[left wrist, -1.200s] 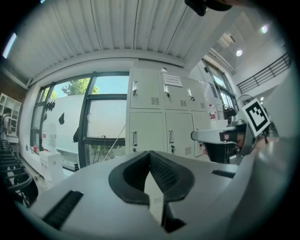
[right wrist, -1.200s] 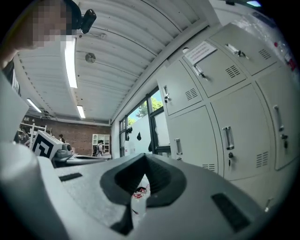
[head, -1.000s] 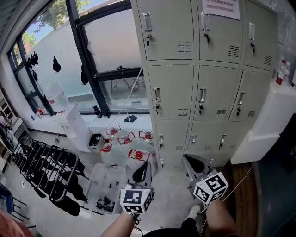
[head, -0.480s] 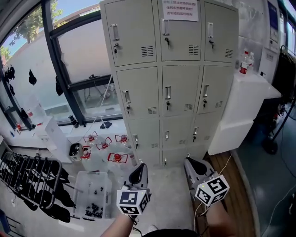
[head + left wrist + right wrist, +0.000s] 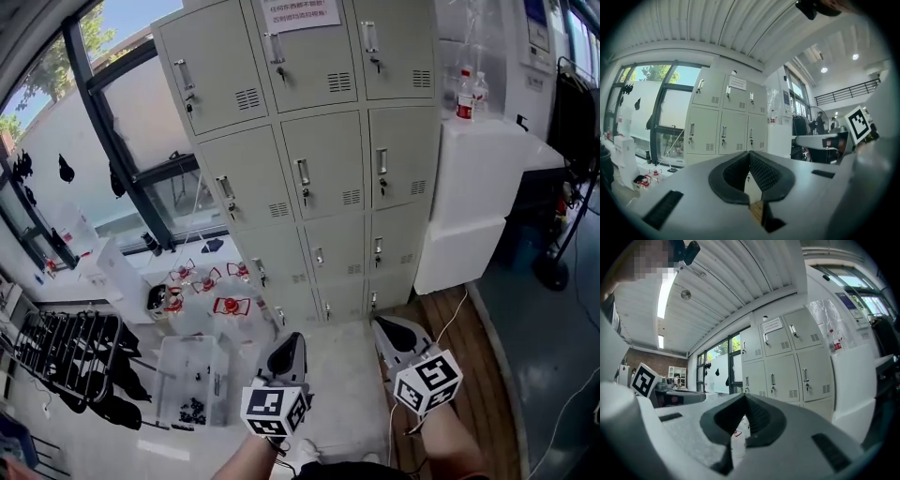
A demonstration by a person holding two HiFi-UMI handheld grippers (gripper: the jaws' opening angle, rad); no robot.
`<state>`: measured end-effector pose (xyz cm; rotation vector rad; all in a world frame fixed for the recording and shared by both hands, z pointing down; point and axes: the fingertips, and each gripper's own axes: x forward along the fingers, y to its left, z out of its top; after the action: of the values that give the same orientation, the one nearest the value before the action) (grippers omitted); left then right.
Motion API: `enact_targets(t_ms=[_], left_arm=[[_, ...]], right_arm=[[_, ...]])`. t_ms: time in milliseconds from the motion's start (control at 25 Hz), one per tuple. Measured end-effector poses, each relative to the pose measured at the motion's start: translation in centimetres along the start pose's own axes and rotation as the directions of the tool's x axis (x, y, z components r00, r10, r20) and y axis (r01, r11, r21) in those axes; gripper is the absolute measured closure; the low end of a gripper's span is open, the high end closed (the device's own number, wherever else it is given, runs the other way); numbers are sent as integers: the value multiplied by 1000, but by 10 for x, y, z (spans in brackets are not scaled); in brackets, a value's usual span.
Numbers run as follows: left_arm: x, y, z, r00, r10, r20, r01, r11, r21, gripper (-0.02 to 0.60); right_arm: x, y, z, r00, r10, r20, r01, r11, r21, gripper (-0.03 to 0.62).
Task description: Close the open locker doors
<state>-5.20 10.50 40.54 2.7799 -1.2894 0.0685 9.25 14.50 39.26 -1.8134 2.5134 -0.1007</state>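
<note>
The pale grey lockers (image 5: pixel 319 169) stand ahead, three columns wide. Every door I can see lies flush, each with a handle and key, and a paper notice (image 5: pixel 305 14) is on a top door. My left gripper (image 5: pixel 289 342) is low in the head view, shut and empty, well short of the lockers. My right gripper (image 5: pixel 384 326) is beside it, also shut and empty. The left gripper view shows the lockers (image 5: pixel 724 126) beyond the closed jaws of the left gripper (image 5: pixel 749 153). The right gripper view shows the lockers (image 5: pixel 787 362) above the right gripper (image 5: pixel 745 395).
A white cabinet (image 5: pixel 478 178) with bottles (image 5: pixel 469 94) on top adjoins the lockers on the right. At the left are a large window (image 5: pixel 122 141), a black rack (image 5: pixel 66 356), a clear bin (image 5: pixel 192 380) and red-capped items (image 5: pixel 225 305) on the floor. A cable (image 5: pixel 450 319) crosses wooden boards.
The lockers have slid from the right of the head view to its middle, and the white cabinet is now fully in view. Both grippers stay shut and low in the frame.
</note>
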Motion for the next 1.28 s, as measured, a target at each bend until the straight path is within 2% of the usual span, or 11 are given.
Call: enact_targets(t_ms=[400, 800, 1280], left_arm=[[-35, -27, 0, 994, 108, 14, -108, 994, 28, 578], [-37, -39, -2, 993, 117, 10, -117, 993, 28, 578], [-47, -34, 7, 990, 140, 33, -141, 990, 28, 578]], right_arm=[[-28, 10, -2, 994, 108, 16, -109, 994, 2, 592], [-40, 9, -7, 993, 119, 1, -119, 993, 5, 594], [-37, 20, 2, 989, 147, 15, -147, 989, -7, 594]])
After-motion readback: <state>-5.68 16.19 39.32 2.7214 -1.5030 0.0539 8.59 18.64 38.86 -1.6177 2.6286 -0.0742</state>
